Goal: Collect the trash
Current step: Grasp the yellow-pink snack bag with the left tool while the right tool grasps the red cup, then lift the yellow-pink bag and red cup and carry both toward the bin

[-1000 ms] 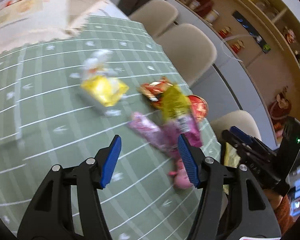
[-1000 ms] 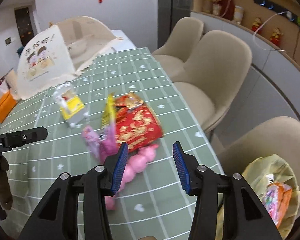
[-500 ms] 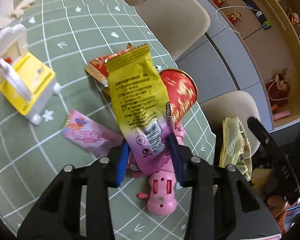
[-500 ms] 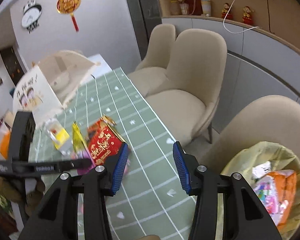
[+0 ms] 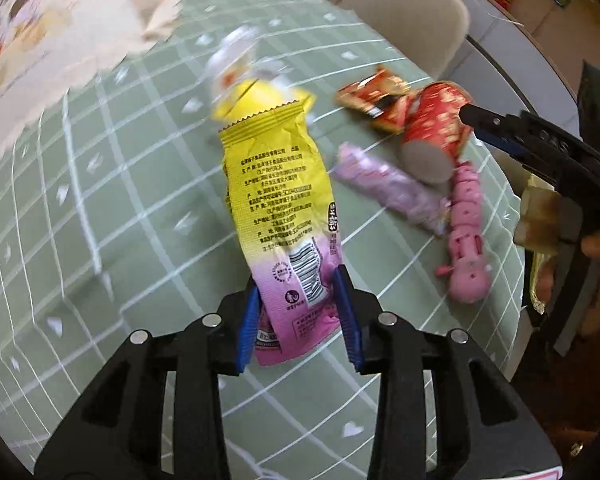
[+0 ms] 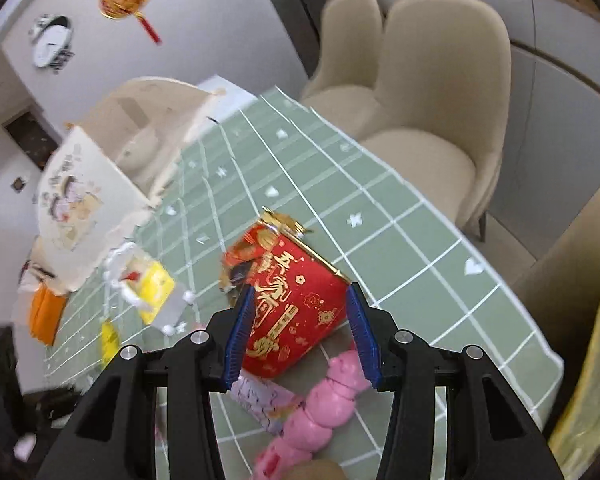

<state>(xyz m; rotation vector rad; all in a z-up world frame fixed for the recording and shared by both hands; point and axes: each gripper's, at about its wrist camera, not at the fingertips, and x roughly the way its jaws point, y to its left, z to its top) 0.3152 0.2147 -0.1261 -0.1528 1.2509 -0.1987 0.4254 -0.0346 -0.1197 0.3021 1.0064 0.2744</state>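
My left gripper (image 5: 298,316) is shut on the pink end of a yellow and pink snack wrapper (image 5: 278,200) and holds it up above the green table (image 5: 80,216). A red paper cup (image 5: 436,128) lies on its side by the table's right edge, next to a pink wrapper (image 5: 388,188) and a red wrapper (image 5: 376,100). My right gripper (image 6: 300,328) is open with the red cup (image 6: 296,308) between its fingers. It shows from the side in the left wrist view (image 5: 500,124). A yellow trash bag (image 6: 584,360) hangs off the table's right.
A pink toy caterpillar (image 5: 466,236) lies near the table edge, by the cup. A yellow and white toy (image 6: 148,280) stands further in. A beige mesh food cover (image 6: 112,160) sits at the far end. Beige chairs (image 6: 432,92) stand along the right side.
My left gripper closed on the yellow and pink wrapper and lifted it off the table. My right gripper swung back from the trash bag and came down around the red cup.
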